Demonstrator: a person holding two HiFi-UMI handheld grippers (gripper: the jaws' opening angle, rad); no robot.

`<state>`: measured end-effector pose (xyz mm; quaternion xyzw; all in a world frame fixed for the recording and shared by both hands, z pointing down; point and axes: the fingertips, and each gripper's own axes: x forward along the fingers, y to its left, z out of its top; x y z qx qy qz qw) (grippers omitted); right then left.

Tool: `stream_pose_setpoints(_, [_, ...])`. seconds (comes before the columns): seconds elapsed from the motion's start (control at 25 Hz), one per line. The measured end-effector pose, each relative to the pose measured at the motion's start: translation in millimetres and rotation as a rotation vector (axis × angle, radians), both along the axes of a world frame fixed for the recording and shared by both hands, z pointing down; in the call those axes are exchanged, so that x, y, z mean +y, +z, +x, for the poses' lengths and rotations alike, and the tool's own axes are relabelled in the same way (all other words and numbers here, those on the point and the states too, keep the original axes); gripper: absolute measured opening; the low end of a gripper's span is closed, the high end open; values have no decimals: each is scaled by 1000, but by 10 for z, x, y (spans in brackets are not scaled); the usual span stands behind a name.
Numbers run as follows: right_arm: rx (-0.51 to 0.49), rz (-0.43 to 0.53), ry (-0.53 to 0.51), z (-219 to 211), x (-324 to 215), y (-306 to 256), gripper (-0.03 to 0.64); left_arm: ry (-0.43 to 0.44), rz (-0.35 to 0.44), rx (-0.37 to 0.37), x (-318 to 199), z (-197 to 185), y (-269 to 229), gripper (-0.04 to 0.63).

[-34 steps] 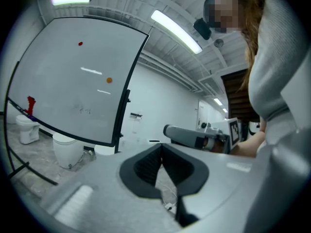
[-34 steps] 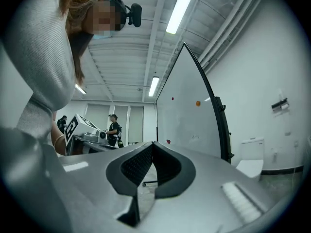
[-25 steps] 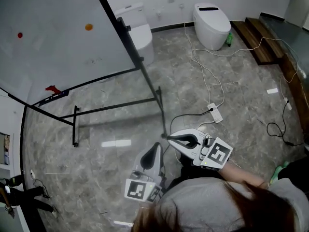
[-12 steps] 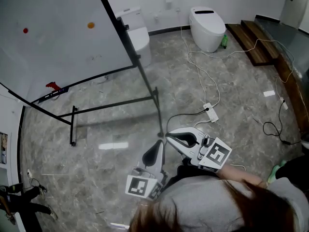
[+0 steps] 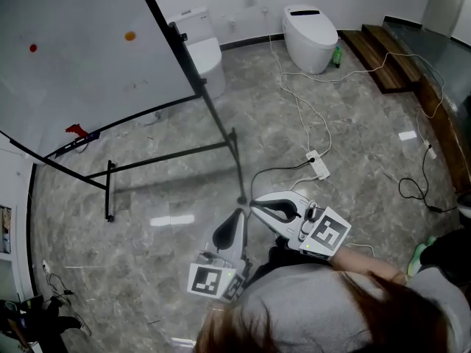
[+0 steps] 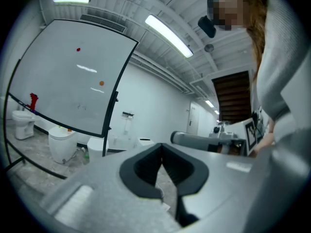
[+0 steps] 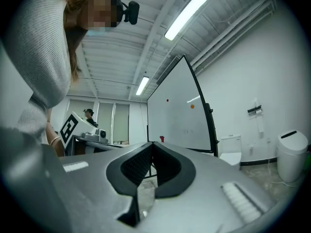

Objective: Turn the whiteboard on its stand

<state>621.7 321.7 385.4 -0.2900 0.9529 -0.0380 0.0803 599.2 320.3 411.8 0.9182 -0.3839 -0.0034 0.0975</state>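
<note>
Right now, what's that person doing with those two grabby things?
A person holds a tool in each hand, close to the body. The left gripper and the right gripper both have their tongs shut on nothing. The whiteboard sits on its stand a little way off, and neither gripper touches it. Nobody is turning it at this moment.

No word, number or brand can be read anywhere here. The only sign-like things are black-and-white block patterns (not letters): the left square marker (image 5: 208, 281) on the cube of the left gripper (image 5: 237, 216), and the right square marker (image 5: 330, 232) on the cube of the right gripper (image 5: 255, 206). The whiteboard (image 5: 73, 72) carries faint grey marks (image 5: 136, 87) below its orange dot (image 5: 130, 36), too dim and small to make out. That dot and the red dot (image 5: 32, 48) are plain spots, spelling nothing.
</note>
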Motion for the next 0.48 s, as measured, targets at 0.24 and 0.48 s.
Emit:
stream_pose_setpoints(0.24, [8,-2,1,10,45,7,5,7,9,21,44,47,-83,3])
stream_pose_setpoints(0.48, [24,8,2,4,70,3,6,20,16,30,26,76,-103,3])
